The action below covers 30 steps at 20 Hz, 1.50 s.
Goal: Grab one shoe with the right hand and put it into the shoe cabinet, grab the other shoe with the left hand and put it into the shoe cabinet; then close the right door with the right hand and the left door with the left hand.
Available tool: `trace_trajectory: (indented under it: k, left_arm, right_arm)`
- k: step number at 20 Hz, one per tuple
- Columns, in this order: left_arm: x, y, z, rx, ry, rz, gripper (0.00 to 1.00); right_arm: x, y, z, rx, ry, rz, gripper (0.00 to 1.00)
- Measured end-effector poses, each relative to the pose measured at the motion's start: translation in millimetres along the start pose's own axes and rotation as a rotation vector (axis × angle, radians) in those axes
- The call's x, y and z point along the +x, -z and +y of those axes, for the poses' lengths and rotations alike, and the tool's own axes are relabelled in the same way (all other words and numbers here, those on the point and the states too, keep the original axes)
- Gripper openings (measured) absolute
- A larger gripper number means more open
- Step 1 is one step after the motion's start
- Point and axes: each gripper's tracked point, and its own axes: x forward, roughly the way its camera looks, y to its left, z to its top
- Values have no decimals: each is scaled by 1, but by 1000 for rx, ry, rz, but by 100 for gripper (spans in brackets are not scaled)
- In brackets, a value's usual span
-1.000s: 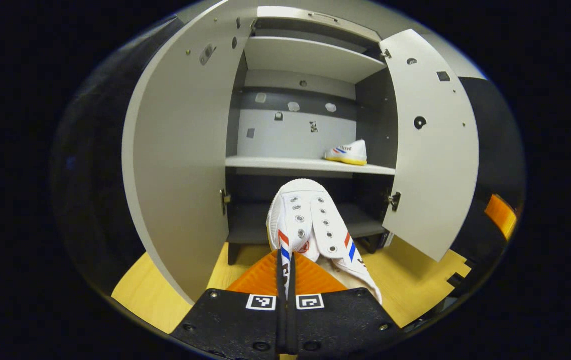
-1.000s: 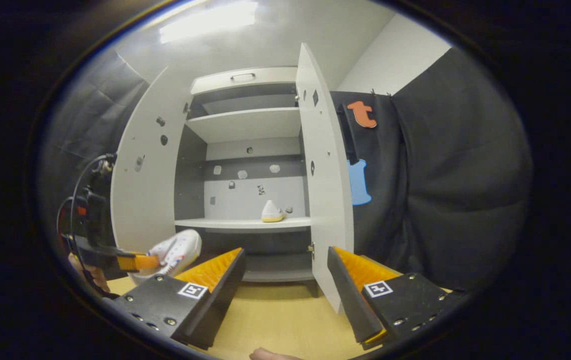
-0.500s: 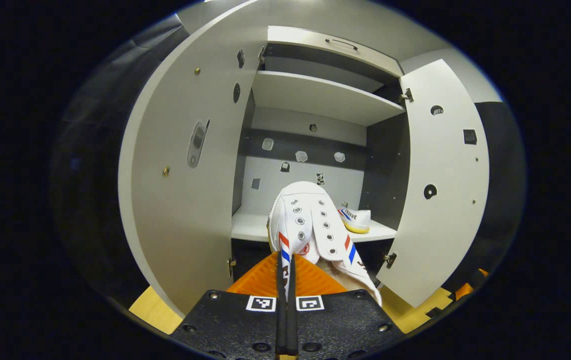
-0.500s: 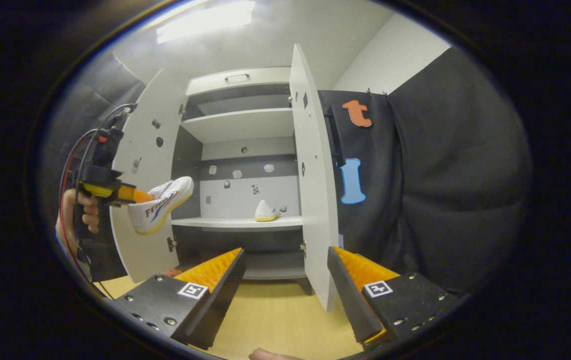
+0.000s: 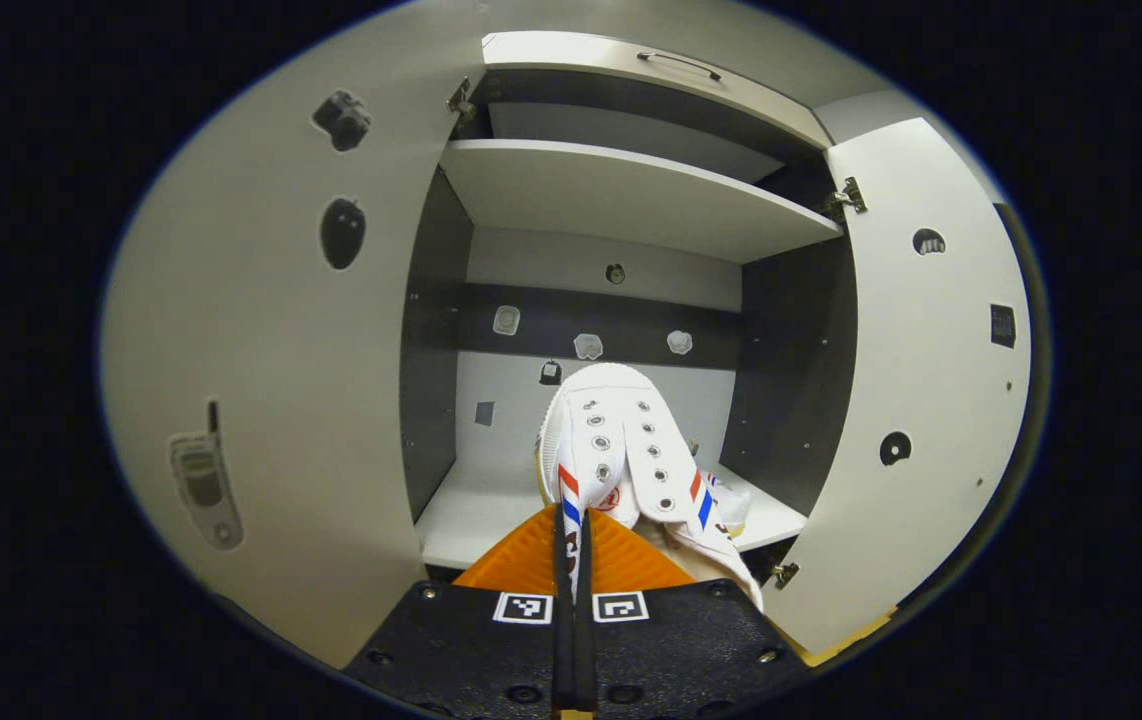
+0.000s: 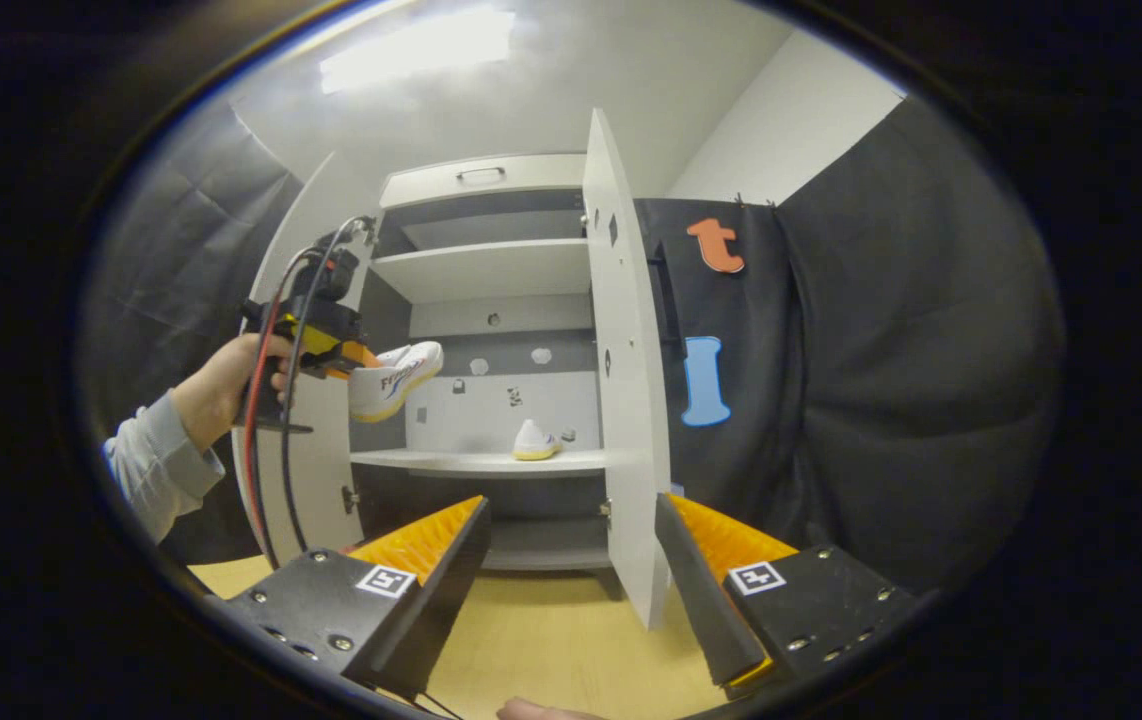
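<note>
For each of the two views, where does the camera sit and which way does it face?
Left gripper view: rides the left gripper, facing into the open grey shoe cabinet; its fingers pinch a white canvas shoe.
Right gripper view: rides the open right gripper, farther back, facing the cabinet over the wooden floor; a hand holds the left gripper.
Shared: the cabinet, the held shoe, and a second white shoe on the middle shelf.

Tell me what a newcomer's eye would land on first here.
The white shoe pinched in the left gripper, held up in front of the open cabinet's middle shelf. Next, the other shoe already sitting on that shelf, and both doors wide open; the right gripper hangs open, empty.
</note>
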Motion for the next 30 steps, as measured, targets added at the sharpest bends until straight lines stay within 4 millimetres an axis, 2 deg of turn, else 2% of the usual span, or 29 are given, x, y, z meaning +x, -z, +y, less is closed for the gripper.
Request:
trace_trajectory:
  k: [2, 4, 8, 11, 14, 18, 22, 24, 25, 27, 29, 30]
  left_arm:
    - [30, -3, 8, -18, -38, 0, 0]
    - [56, 3, 14, 10, -77, 22, 0]
    - [98, 24, 16, -7, -71, 78, 0]
    - [127, 46, 28, 16, -126, 128, 1]
    - [148, 66, 33, 64, -154, 178, 0]
    - [163, 86, 39, 71, -177, 233, 1]
    - [170, 88, 30, 49, -125, 229, 3]
    - [168, 76, 23, 35, -105, 181, 18]
    - [168, 63, 28, 55, -131, 132, 27]
    - [156, 45, 26, 94, -145, 82, 33]
    - [138, 33, 18, 101, -142, 54, 60]
    - [128, 29, 12, 93, -127, 46, 65]
  right_arm:
    - [-2, -3, -1, -7, -2, -12, 98]
    - [-3, -5, -5, -1, 4, -18, 98]
    - [-7, -10, -10, 21, 9, -30, 98]
    - [-5, -8, -12, 43, 8, -28, 98]
    - [-1, -3, -9, 23, 4, -11, 97]
    - [8, 6, -8, 16, 6, 9, 98]
    - [10, 8, -8, 20, 9, 17, 98]
    - [10, 6, -7, 15, 6, 8, 98]
    - [9, 4, -5, 20, -5, 0, 98]
    - [8, 2, -3, 33, -13, -5, 98]
    - [8, 3, -3, 32, -7, -8, 98]
    - [7, 3, -2, 24, -8, -6, 97]
